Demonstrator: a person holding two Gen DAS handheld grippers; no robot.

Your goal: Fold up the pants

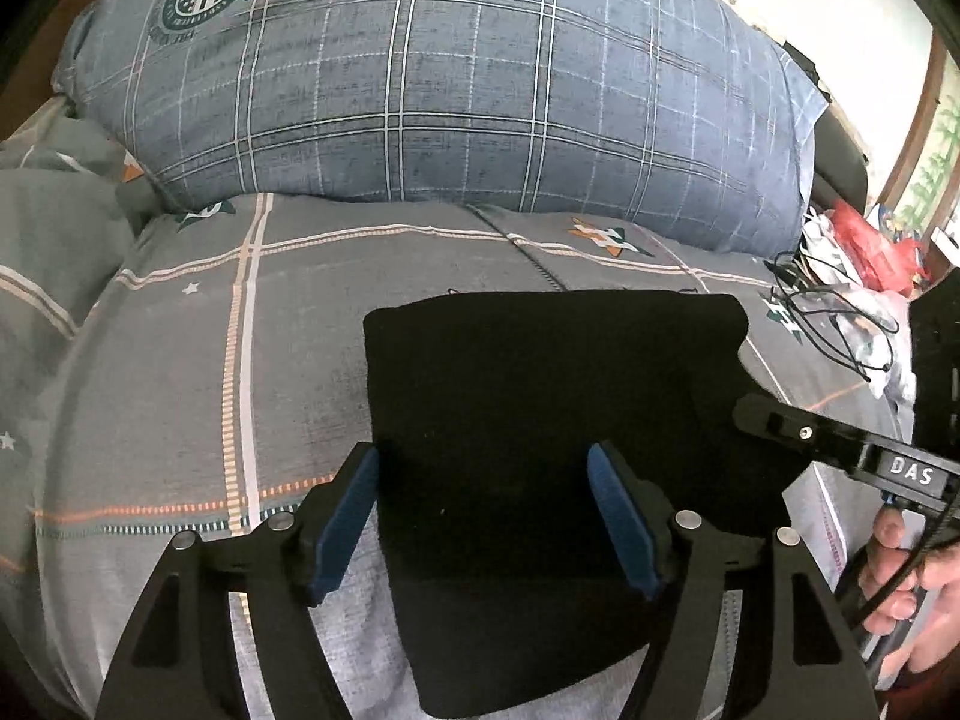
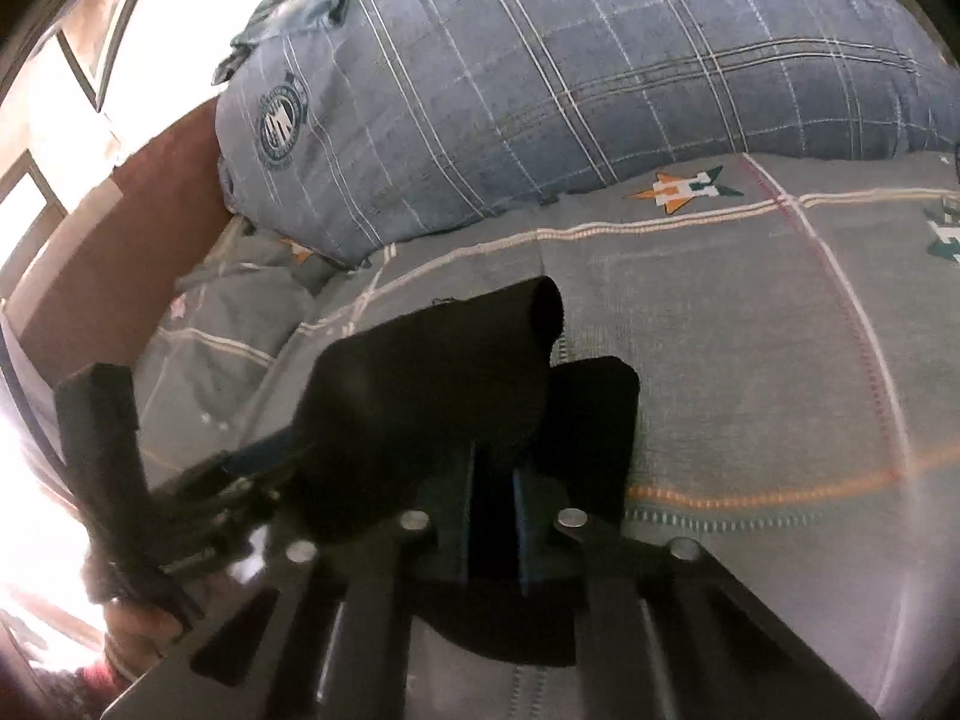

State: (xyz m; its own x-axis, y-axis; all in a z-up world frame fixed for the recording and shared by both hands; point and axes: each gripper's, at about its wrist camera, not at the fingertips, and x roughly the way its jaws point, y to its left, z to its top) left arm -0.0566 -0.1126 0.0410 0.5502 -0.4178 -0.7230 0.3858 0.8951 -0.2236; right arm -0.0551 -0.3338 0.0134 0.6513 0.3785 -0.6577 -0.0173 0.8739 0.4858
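Note:
The black pants [image 1: 540,420] lie folded in a compact rectangle on the grey patterned bedsheet [image 1: 210,360]. My left gripper [image 1: 486,516] is open, its blue pads [image 1: 345,522] spread over the near part of the pants, holding nothing. My right gripper [image 1: 774,420] reaches in from the right at the pants' right edge. In the right wrist view the right gripper [image 2: 492,480] is shut on the pants [image 2: 432,396], lifting a fold of black cloth that curls over above the fingers. The left gripper [image 2: 180,480] shows blurred at the left.
A large blue plaid pillow [image 1: 450,78] lies behind the pants; it also shows in the right wrist view [image 2: 570,90]. Black cables [image 1: 828,312] and red and white bags [image 1: 864,240] lie at the right bed edge. A brown wall [image 2: 108,252] borders the bed.

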